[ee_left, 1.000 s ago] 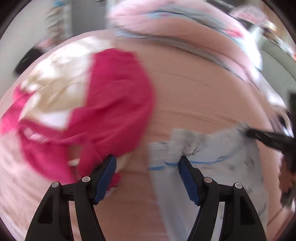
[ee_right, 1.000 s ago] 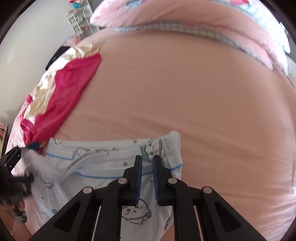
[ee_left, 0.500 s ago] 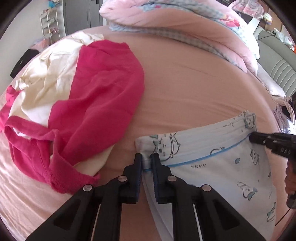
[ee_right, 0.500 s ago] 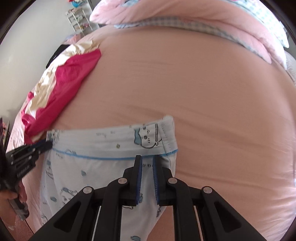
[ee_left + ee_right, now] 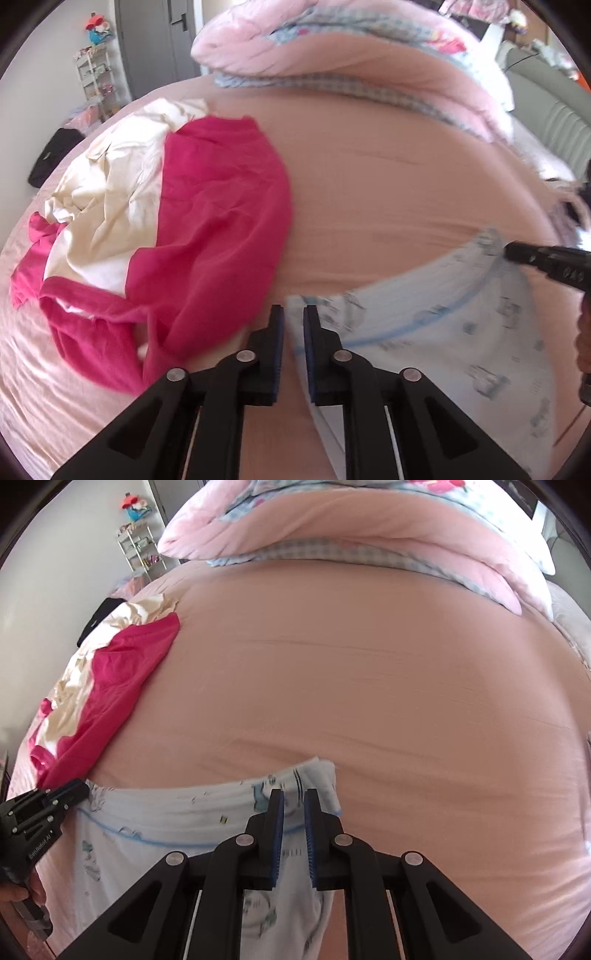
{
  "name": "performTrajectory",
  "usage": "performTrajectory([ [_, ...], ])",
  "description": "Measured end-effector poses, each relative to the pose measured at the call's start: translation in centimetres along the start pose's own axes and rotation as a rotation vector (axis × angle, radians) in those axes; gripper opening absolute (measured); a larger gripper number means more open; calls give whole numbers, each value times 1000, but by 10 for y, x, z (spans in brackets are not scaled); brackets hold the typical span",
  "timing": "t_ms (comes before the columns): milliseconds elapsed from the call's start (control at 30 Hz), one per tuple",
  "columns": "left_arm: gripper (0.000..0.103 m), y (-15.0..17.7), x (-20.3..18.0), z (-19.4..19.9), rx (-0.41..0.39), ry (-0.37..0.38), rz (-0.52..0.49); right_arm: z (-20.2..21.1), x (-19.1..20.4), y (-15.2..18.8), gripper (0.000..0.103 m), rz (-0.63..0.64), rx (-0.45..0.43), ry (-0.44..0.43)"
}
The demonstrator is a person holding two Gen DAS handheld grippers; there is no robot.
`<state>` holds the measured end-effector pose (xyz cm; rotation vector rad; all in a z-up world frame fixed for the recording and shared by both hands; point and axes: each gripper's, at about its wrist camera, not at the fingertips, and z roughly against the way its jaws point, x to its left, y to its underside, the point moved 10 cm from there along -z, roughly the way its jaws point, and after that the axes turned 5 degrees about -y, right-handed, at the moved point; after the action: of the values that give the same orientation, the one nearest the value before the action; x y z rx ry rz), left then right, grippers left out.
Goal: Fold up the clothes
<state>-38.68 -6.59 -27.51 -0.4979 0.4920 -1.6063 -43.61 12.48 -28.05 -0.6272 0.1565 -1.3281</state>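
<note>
Left hand-held gripper (image 5: 292, 325) pinches one waistband corner of pale printed trousers (image 5: 461, 332) | right hand-held gripper (image 5: 294, 808) clamps the other | waistband stretched taut over bed (image 5: 369, 664), likely for flattening before folding

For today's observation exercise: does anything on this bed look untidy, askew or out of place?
Yes. A crumpled heap, a magenta garment tangled with a cream garment, lies unfolded at the left of the pink bed sheet. The pale blue printed garment hangs stretched between both grippers. Nothing looks spilled or damaged.
</note>
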Motion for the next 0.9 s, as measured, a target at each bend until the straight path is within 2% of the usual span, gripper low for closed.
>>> performTrajectory([
  [67,17,21,-13,16,42,71,2,17,13,22,11,36,25,-27],
  [133,24,51,-27,26,116,135,18,34,27,52,11,68,60,-46],
  [233,24,96,-43,38,225,170,41,54,43,97,11,52,106,-80],
  [300,24,117,-52,49,253,195,58,67,50,125,11,25,128,-102],
  [467,24,150,-67,70,272,276,141,88,67,171,11,-37,145,-161],
  [633,24,161,-78,78,279,341,201,91,85,183,11,-2,144,-174],
  [733,24,165,-80,82,283,377,233,75,81,205,11,-17,244,-130],
  [800,24,164,-83,86,272,419,242,77,79,211,11,-33,253,-118],
  [900,6,165,-83,89,259,442,265,84,77,216,11,-49,250,-101],
])
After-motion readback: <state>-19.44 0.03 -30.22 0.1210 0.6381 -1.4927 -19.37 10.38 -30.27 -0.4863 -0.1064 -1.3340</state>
